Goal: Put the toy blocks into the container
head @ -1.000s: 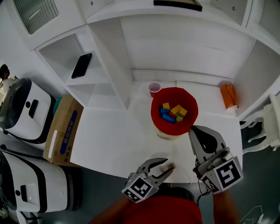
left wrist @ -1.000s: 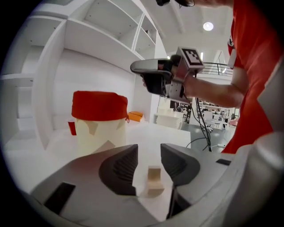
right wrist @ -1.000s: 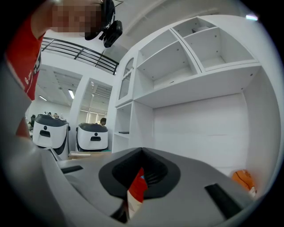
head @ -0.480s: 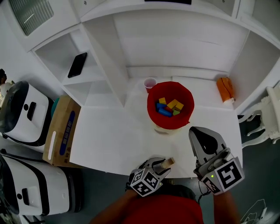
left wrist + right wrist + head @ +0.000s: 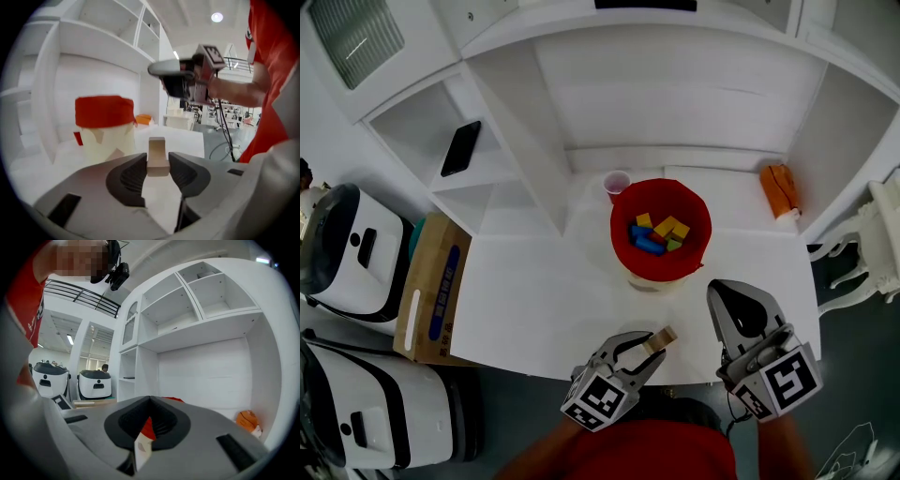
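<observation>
A red container (image 5: pixel 623 246) on a cream base holds several coloured toy blocks (image 5: pixel 657 234) at the back of the white table (image 5: pixel 534 300). At the table's near edge my left gripper (image 5: pixel 645 345) has a tan wooden block (image 5: pixel 662 338) between its jaws. They have just been closing, and in the left gripper view both pads press the tan block (image 5: pixel 157 154), with the container (image 5: pixel 104 110) ahead to the left. My right gripper (image 5: pixel 733 302) hovers shut and empty to the right of the left one, tips toward the container.
A pink cup (image 5: pixel 617 184) stands just behind the container. An orange object (image 5: pixel 775 190) lies at the back right. White shelves hold a black phone (image 5: pixel 461 147). A cardboard box (image 5: pixel 431 286) and white machines (image 5: pixel 347 244) stand left of the table.
The left gripper drew back toward the person half a second ago and has come forward again, with the tan block between its jaws throughout. The right gripper has barely shifted.
</observation>
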The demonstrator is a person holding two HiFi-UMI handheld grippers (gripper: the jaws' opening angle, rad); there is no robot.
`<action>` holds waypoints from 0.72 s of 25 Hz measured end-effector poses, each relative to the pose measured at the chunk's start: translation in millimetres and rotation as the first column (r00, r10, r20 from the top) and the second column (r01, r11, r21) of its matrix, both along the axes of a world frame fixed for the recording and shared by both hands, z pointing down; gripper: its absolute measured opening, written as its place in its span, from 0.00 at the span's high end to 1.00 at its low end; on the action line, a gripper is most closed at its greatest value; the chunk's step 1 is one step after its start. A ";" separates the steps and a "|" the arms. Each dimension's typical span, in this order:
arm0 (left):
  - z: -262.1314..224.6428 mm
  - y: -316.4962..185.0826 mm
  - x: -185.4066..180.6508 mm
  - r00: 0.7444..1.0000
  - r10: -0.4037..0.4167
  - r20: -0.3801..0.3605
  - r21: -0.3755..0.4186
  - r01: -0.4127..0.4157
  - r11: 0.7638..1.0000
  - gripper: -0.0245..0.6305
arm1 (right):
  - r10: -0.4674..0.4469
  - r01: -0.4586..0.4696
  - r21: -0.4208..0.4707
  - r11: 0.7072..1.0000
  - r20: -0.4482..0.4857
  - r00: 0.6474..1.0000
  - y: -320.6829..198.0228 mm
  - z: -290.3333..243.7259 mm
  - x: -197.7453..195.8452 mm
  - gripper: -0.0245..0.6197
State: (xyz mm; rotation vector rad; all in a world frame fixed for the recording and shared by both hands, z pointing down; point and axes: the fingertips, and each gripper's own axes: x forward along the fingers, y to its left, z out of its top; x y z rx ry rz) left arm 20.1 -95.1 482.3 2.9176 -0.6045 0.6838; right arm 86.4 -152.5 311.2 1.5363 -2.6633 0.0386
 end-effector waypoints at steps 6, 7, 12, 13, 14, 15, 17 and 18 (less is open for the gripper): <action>-120.4 -43.7 -2.6 0.943 -0.135 -0.304 0.067 0.163 0.984 0.70 | 0.026 -0.026 -0.026 0.999 0.021 0.999 1.8 12.3 8.3 0.98; -132.6 -52.2 -4.1 0.936 -0.148 -0.318 0.071 0.180 0.981 0.70 | 0.027 -0.026 -0.029 0.999 0.023 0.999 2.1 13.4 8.9 0.98; -167.8 -107.7 -3.8 0.922 -0.168 -0.348 0.184 0.243 0.953 0.70 | 0.025 -0.024 -0.036 0.999 0.019 1.000 3.8 16.1 11.2 0.98; -171.8 -118.2 -2.6 0.919 -0.171 -0.355 0.200 0.253 0.946 0.70 | 0.023 -0.022 -0.035 0.999 0.018 1.000 3.9 16.0 11.5 0.98; -174.7 -127.4 -0.8 0.917 -0.175 -0.359 0.210 0.261 0.942 0.70 | 0.021 -0.020 -0.033 0.999 0.019 1.000 3.9 15.5 12.0 0.98; -176.1 -135.3 1.8 0.916 -0.181 -0.357 0.209 0.267 0.941 0.70 | 0.020 -0.019 -0.031 0.999 0.020 1.000 3.7 14.9 12.9 0.98; -173.9 -148.6 8.0 0.919 -0.197 -0.341 0.195 0.274 0.942 0.70 | 0.019 -0.018 -0.028 0.999 0.022 1.000 3.1 13.2 15.1 0.98; -171.4 -154.9 11.0 0.921 -0.201 -0.333 0.196 0.276 0.941 0.70 | 0.019 -0.018 -0.027 0.999 0.023 1.000 2.8 12.3 16.0 0.98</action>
